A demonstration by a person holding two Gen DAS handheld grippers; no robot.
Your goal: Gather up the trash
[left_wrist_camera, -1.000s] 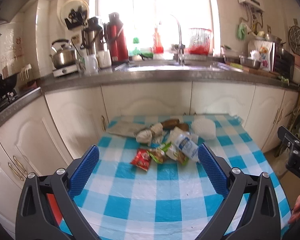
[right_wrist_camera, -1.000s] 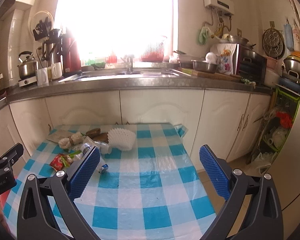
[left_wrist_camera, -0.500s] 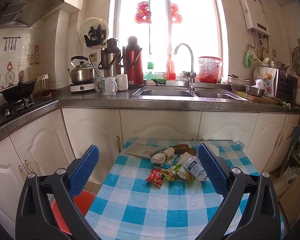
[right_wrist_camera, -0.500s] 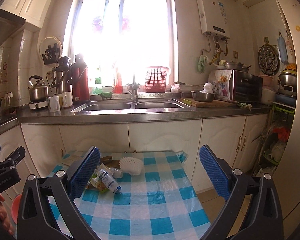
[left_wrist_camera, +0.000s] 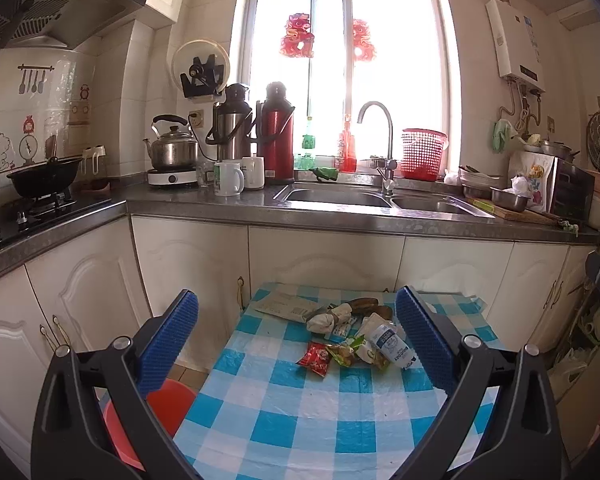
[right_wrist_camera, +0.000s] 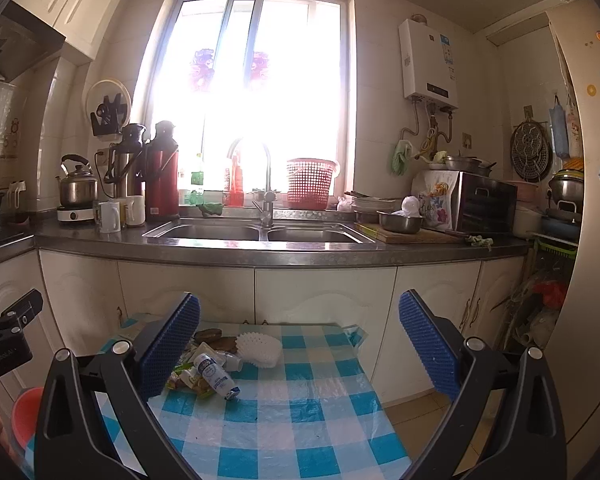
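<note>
Both hand-held grippers (left_wrist_camera: pixel 296 332) (right_wrist_camera: pixel 299 330) now higher, wide apart, empty; trash pile (left_wrist_camera: pixel 354 340) below, ahead.

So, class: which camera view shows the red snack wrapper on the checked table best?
The left wrist view. There the red snack wrapper lies in full sight on the checked table, at the near left edge of the trash pile. In the right wrist view a blue finger covers that side of the pile, so the wrapper cannot be seen.
</note>
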